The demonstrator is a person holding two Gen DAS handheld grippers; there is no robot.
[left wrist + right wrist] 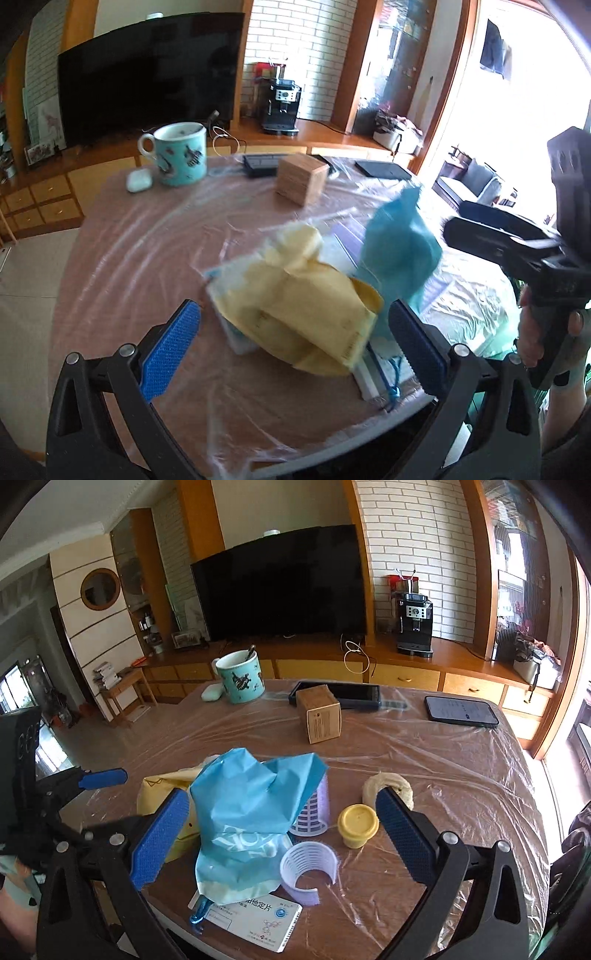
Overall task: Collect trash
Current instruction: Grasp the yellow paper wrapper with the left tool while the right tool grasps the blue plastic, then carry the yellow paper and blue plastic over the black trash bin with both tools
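Note:
A crumpled yellow paper bag (pixel 295 302) lies on the plastic-covered table (pixel 147 258), between the fingers of my open left gripper (pixel 291 339). Beside it stands a blue plastic bag (pixel 399 243), also in the right wrist view (pixel 247 812). My right gripper (pixel 280 830) is open around the blue bag, two lilac ribbed cylinders (pixel 310 864) and a yellow cap (pixel 357 825). A white medicine box (pixel 255 923) lies under the bag. A beige foam ring (pixel 388 786) sits by the right finger. The right gripper shows in the left view (pixel 491 236).
A teal mug (pixel 242 677), white earbud case (pixel 212 693), small cardboard box (pixel 319 714), black case (pixel 347 694) and phone (pixel 461 710) sit at the table's far side. A TV (pixel 280 583) and coffee machine (pixel 413 626) stand on the cabinet behind.

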